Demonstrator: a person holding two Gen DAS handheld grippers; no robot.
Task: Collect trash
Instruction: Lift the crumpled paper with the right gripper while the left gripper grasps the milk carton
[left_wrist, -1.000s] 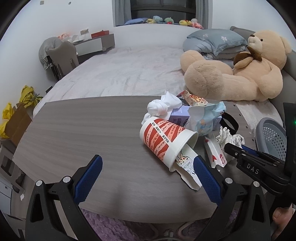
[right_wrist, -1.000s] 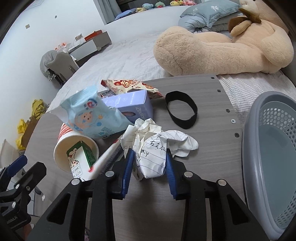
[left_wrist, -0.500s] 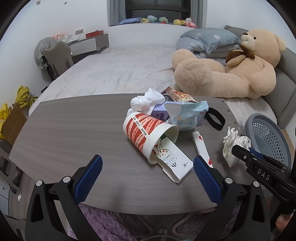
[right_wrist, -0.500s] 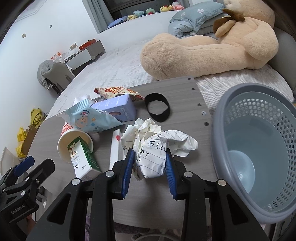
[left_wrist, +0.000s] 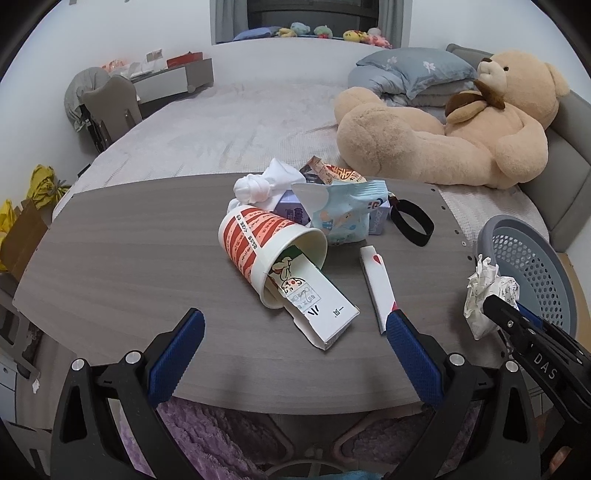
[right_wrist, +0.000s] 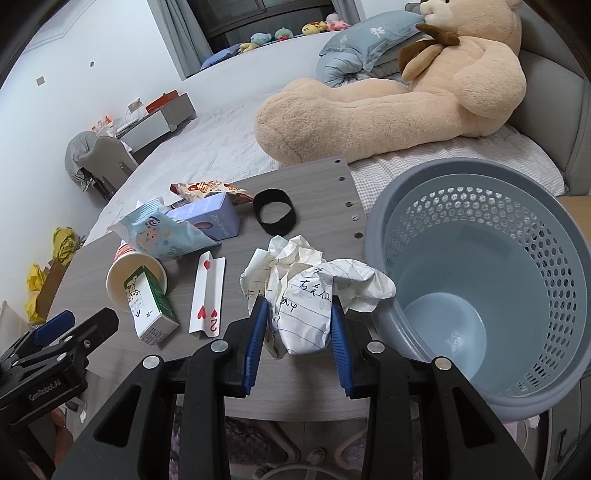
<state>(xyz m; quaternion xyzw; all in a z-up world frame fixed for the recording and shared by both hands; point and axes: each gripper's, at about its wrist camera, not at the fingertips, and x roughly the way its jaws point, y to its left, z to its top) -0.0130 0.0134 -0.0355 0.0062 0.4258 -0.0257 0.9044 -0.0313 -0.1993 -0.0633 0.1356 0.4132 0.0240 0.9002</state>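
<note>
Paper wad (right_wrist: 306, 306) is pinched between the right tongs (right_wrist: 298, 325), held up near the table's right end, just beside the grey basket (right_wrist: 554, 236) rim; whether it's actually over the rim is hard to call through the fisheye. Left tongs (left_wrist: 295, 354) are spread wide with nothing in them, at the tabletop (left_wrist: 122, 258) near edge. Ahead of them lies a tipped cup (left_wrist: 266, 254) with a carton (left_wrist: 317, 314) sticking out, plus a playing card (left_wrist: 376, 284) and a black band (left_wrist: 412, 221) beyond.

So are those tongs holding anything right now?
The right tongs pinch a crumpled paper ball by its lower end. The left tongs are open and hold nothing.
</note>
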